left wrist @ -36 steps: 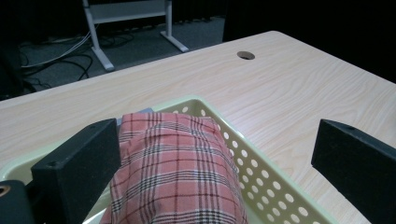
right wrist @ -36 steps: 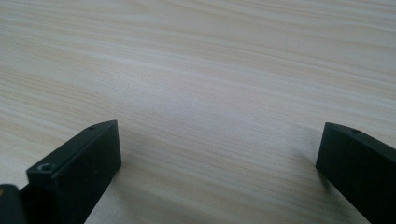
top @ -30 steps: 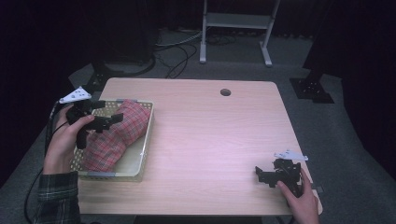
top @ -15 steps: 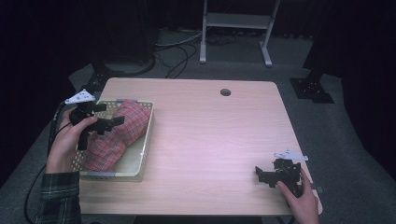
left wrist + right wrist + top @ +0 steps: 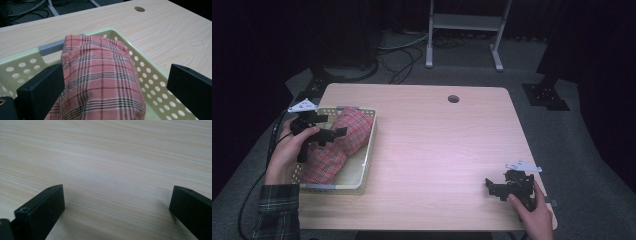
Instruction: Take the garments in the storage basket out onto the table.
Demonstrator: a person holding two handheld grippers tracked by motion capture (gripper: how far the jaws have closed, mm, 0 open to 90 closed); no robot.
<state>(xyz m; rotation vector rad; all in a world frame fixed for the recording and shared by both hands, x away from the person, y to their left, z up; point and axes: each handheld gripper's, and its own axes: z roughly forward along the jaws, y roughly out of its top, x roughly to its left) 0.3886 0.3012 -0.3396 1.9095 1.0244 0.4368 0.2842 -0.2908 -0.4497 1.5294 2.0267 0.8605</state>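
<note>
Jaws of the left gripper (image 5: pixel 326 134) stand wide apart over the red checked cloth (image 5: pixel 334 145), which lies bunched in the pale basket (image 5: pixel 368 150) at the table's left. Nothing is grabbed yet, so lifting it out looks left to do. Far right, the right gripper (image 5: pixel 493 187) rests on the bare table (image 5: pixel 437 140), jaws wide, holding nothing.

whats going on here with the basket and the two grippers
A person holds a two-jaw gripper in each hand at a wooden table. The left gripper hovers over a red plaid cloth bundled in a pale perforated basket at the table's left side; its jaws are open on either side of the cloth, not closed on it. The right gripper sits low near the table's front right corner, jaws open over bare wood, holding nothing.
</note>
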